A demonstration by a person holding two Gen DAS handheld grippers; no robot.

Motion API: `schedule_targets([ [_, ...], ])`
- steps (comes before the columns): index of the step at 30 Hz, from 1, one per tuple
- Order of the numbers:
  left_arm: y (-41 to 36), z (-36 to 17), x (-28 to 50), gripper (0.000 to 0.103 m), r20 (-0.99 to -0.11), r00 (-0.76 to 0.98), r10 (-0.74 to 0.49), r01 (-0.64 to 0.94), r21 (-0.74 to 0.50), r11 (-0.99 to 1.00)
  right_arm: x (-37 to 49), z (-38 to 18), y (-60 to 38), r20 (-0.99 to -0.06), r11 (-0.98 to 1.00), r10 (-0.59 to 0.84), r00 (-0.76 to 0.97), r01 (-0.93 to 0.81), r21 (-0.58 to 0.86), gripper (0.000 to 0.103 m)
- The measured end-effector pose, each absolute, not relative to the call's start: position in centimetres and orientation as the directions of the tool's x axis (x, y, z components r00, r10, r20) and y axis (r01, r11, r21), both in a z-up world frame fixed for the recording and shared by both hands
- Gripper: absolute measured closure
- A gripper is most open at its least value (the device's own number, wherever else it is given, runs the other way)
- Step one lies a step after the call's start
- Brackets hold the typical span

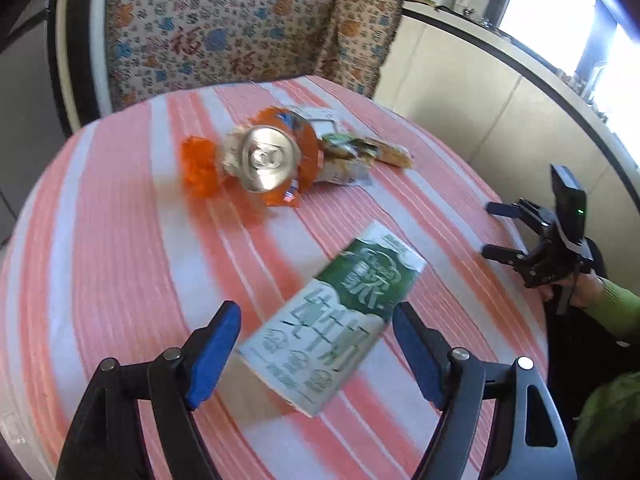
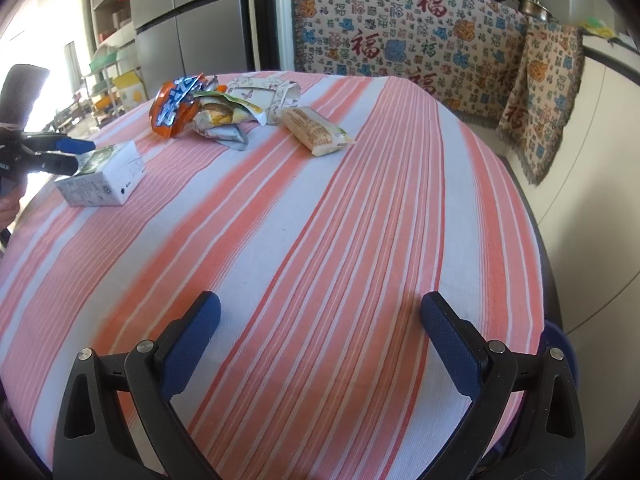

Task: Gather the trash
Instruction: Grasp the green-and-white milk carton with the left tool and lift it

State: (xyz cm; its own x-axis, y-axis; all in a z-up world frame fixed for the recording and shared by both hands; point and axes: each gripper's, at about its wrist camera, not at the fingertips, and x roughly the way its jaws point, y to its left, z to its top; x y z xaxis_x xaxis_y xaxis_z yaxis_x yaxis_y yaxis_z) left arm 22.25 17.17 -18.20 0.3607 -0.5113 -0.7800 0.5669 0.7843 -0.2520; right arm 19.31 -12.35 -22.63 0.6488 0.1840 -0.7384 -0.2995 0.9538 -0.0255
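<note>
A green and white milk carton (image 1: 332, 312) lies flat on the striped table, between the spread fingers of my left gripper (image 1: 316, 344), which is open around it without touching. It also shows in the right wrist view (image 2: 105, 174). Farther off lies a trash pile: a crushed orange can (image 1: 268, 160) with its silver end toward me, a snack wrapper (image 2: 220, 116), a cracker packet (image 2: 316, 130) and a white paper frame (image 2: 260, 92). My right gripper (image 2: 320, 344) is open and empty over bare cloth near the table's front edge; it also shows in the left wrist view (image 1: 496, 232).
The round table (image 2: 360, 220) has a pink and white striped cloth. A patterned blanket (image 2: 400, 40) covers furniture behind it. A fridge (image 2: 192, 20) and shelves stand at the back left; a counter runs along the right wall (image 1: 500, 92).
</note>
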Motion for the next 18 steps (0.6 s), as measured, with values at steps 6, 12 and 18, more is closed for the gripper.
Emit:
schedule_targets([
  [6, 13.1, -19.4, 18.4, 0.023, -0.835, 0.331, -0.439, 0.656, -0.13, 0.744, 19.3, -22.7, -12.3, -0.74, 0.954, 0.183, 0.647, -0.299, -0.025, 0.002],
  [12, 10.9, -20.3, 19.0, 0.024, -0.805, 0.482, -0.346, 0.526, -0.05, 0.849, 20.6, -22.1, -12.7, -0.769, 0.949, 0.176, 0.615, -0.312, -0.032, 0.003],
  [18, 10.1, -20.0, 18.5, 0.051, -0.784, 0.551, -0.285, 0.436, -0.021, 0.9, 27.4, -22.1, -13.1, -0.815, 0.949, 0.129, 0.565, -0.309, -0.064, 0.001],
])
